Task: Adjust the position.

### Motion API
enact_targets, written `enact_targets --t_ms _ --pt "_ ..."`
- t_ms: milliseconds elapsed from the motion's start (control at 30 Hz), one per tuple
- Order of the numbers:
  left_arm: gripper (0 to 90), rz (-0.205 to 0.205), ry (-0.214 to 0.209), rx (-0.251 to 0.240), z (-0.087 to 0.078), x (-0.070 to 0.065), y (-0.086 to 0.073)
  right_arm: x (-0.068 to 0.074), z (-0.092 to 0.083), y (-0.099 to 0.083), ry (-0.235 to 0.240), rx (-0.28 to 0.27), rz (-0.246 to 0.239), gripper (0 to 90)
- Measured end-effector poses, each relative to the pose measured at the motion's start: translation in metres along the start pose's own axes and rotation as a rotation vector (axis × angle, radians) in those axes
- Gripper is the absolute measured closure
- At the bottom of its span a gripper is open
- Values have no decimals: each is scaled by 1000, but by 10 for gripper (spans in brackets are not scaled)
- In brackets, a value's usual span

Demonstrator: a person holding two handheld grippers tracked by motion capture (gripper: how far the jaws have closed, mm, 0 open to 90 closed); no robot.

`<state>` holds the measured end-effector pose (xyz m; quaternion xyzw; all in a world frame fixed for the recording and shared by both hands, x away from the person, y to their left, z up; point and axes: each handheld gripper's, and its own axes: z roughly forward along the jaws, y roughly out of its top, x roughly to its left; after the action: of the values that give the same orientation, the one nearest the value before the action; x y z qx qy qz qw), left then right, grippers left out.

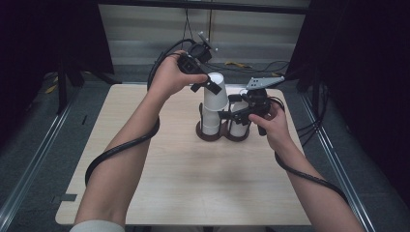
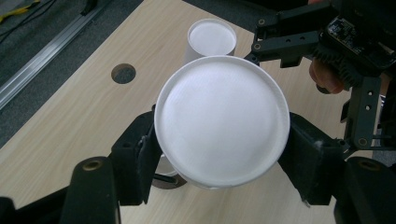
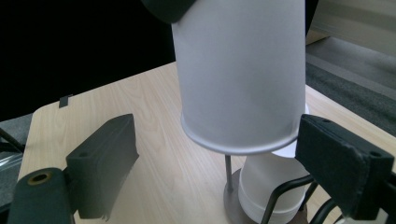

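Your left gripper [image 2: 219,154] clamps the inverted paper cup [image 2: 222,123]; it's light and crushable, so squeeze gently near its stiff base.

A lab-style recording bay — a bare wooden table [image 1: 193,193] stands on grey floor beneath the hand-held grippers, metal rails [image 1: 29,169] run along both sides, black curtains [image 1: 43,38] hang around, and loose cables [image 1: 261,65] lie beyond the table.

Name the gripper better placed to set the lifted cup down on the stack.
Left. The left gripper already clamps the upside-down cup above the stack; the right gripper stands open beside it, holding nothing.
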<state>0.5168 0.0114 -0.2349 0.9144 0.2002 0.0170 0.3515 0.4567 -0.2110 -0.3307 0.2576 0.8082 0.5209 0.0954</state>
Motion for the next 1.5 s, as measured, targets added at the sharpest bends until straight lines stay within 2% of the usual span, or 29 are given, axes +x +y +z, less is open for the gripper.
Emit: enact_targets --t_ms 133,333,500,1033,1133,1167,1300,1500 --pt "337 -11 -10 -5 2 0 -1 0 4 1 -2 -3 0 122" --pt "337 -7 -14 -1 4 1 -1 -2 7 1 -3 -9 4 120" --pt "337 -9 -25 0 8 0 0 -4 9 -1 -21 -8 9 118" --pt "338 -23 -75 -34 13 -5 7 -6 20 0 -55 -26 11 133" --pt "338 -38 -94 -47 13 -5 6 -8 19 0 -63 -31 15 144" --pt "337 -34 -95 -46 13 -5 6 -8 19 -1 -59 -34 20 174" --pt "336 -35 -92 -52 14 -4 5 -8 18 0 -76 -24 3 186" --pt "330 4 -87 -58 14 -5 3 -7 17 1 -88 -4 -9 202"
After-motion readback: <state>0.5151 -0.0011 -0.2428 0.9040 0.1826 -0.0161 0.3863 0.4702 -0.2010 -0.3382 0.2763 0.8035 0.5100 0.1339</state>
